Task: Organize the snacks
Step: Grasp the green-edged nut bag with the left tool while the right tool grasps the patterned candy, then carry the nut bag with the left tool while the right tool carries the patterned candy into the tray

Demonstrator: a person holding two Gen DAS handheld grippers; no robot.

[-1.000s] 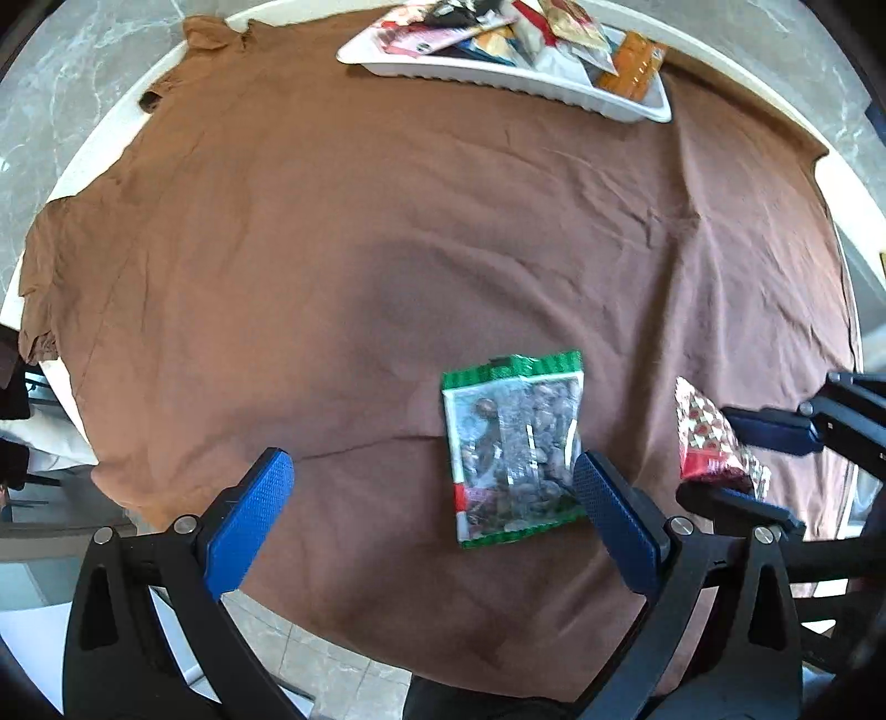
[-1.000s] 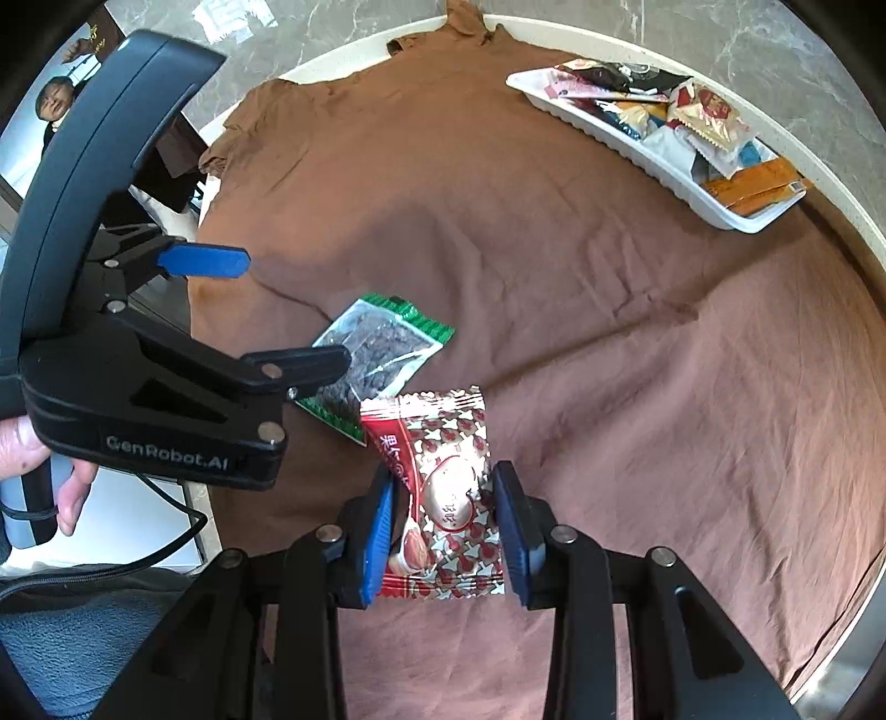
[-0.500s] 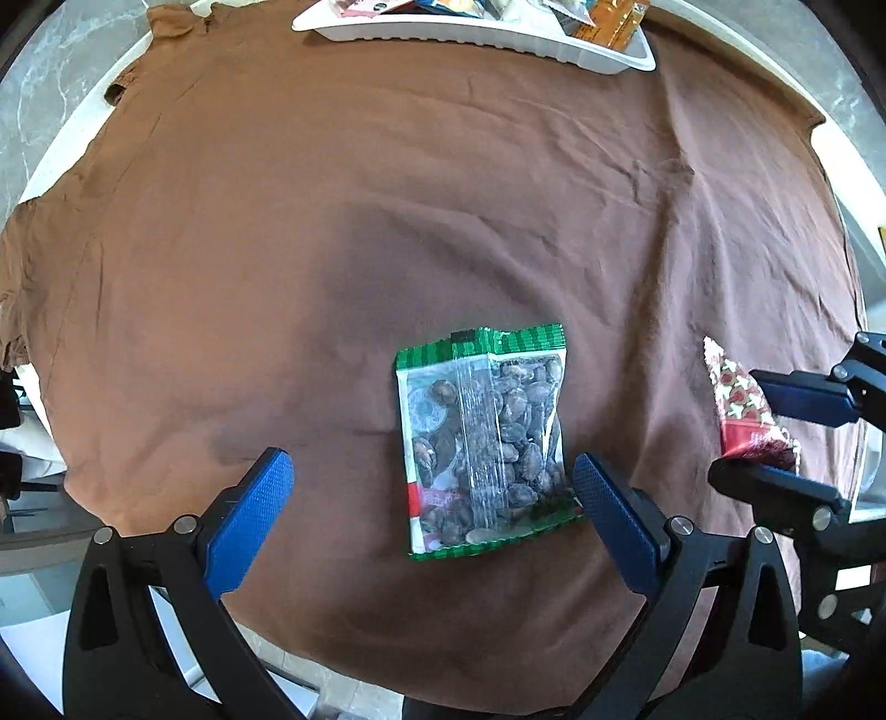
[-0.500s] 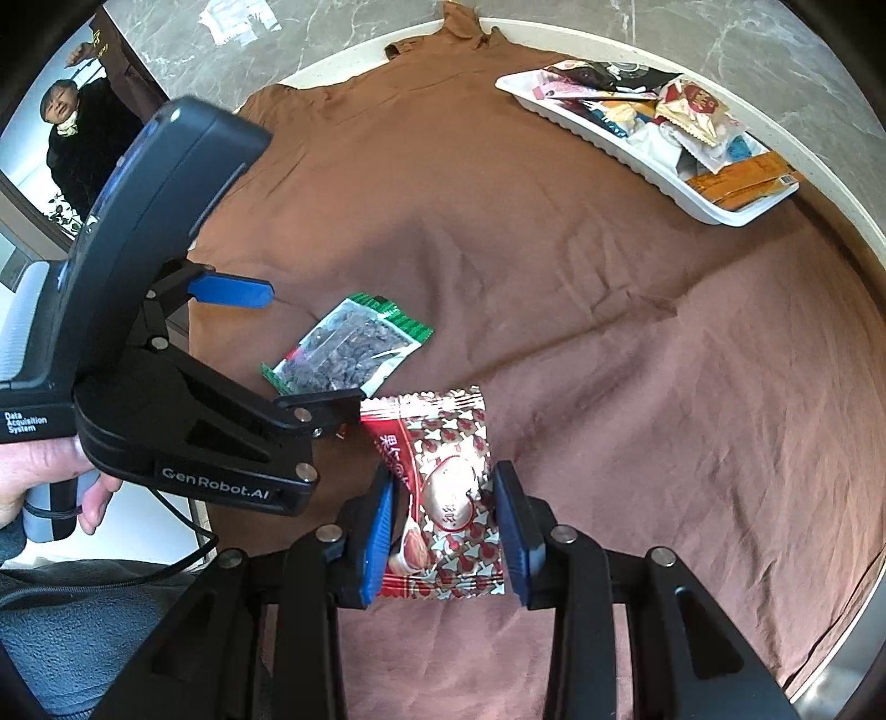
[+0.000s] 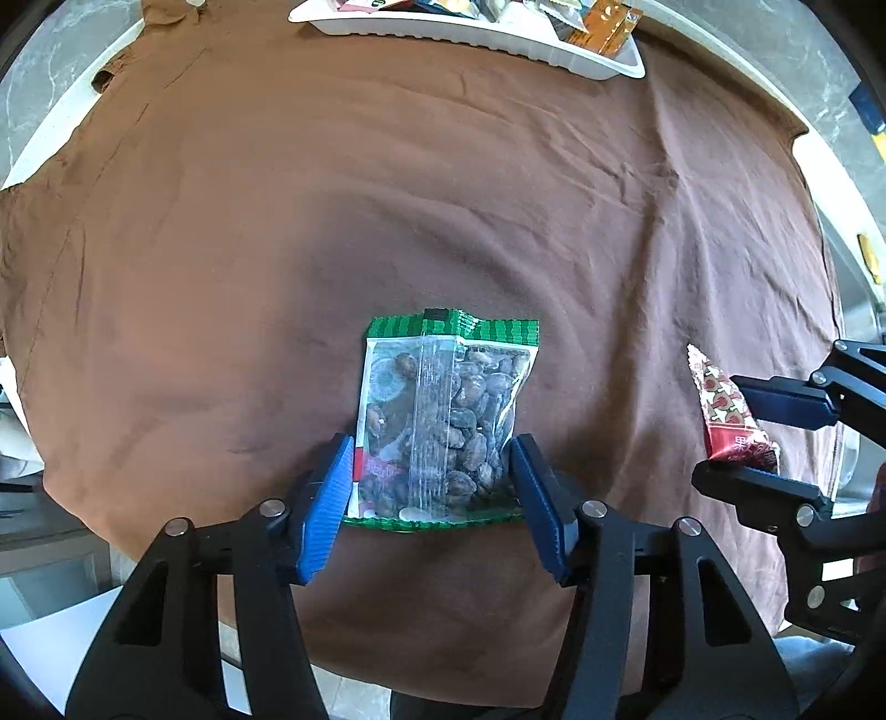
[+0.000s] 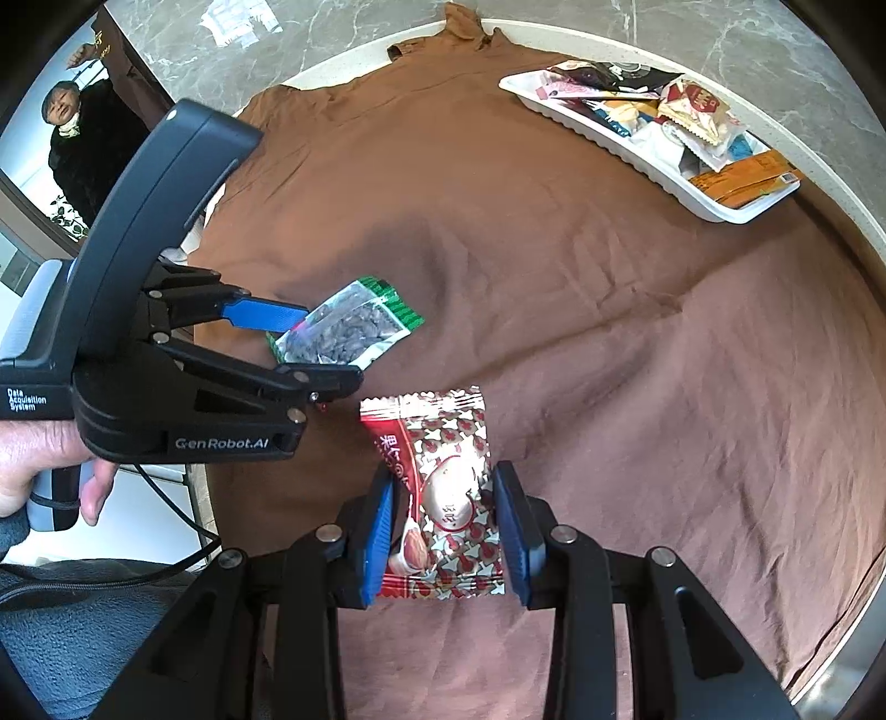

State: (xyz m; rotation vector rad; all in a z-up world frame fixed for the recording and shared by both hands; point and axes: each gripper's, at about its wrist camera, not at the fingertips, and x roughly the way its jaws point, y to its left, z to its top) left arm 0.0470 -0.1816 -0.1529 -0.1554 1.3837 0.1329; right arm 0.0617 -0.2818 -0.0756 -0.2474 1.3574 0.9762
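Observation:
A green-edged clear packet of dark nuts (image 5: 443, 415) lies on the brown cloth, and my left gripper (image 5: 432, 487) is shut on its near end. The packet also shows in the right wrist view (image 6: 346, 332), with the left gripper (image 6: 293, 346) around it. My right gripper (image 6: 443, 526) is shut on a red and silver snack packet (image 6: 443, 487) and holds it above the cloth. That red packet also shows in the left wrist view (image 5: 731, 415), at the right. A white tray (image 6: 626, 149) with several snack packets sits at the far side of the table.
A brown cloth (image 5: 332, 221) covers the round table, whose white rim (image 6: 830, 188) shows past the cloth. The tray also shows at the top of the left wrist view (image 5: 498, 44). A person (image 6: 72, 138) stands beyond the table at far left.
My left gripper has moved forward over the green packet and its fingers have closed from wide open onto it. The right gripper has kept hold of the red packet.

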